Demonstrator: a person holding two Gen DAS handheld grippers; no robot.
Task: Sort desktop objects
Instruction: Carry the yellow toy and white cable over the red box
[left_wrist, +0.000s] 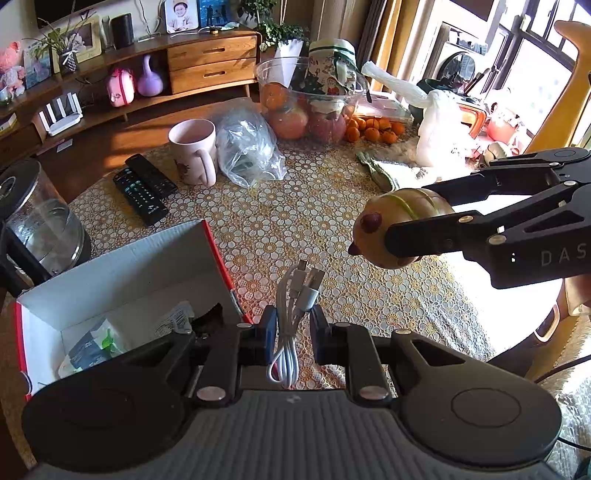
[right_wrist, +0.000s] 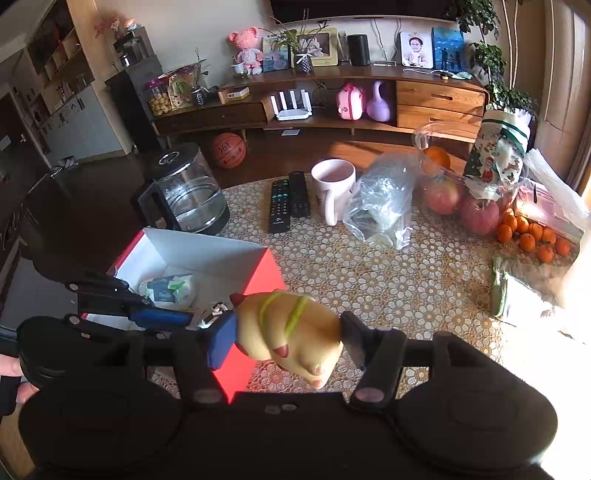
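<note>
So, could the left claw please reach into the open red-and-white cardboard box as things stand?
Probably yes: the red-and-white cardboard box is open-topped beside the left claw, with nothing between, though the claw grips a bundled white cable.

The left gripper (left_wrist: 293, 325) is pointing steeply downward, its two blue-padded fingers (left_wrist: 269, 326) drawn close and pinching a bundled white cable (left_wrist: 291, 325) that is hanging between them. The right gripper (right_wrist: 288, 338) is also angling downward, its jaws standing partly apart and clamping a yellow squishy toy (right_wrist: 291, 332) from both sides. In the left wrist view the right gripper is reaching in from the right edge. A person's fingers (right_wrist: 14, 376) are showing at the left edge of the right wrist view.
</note>
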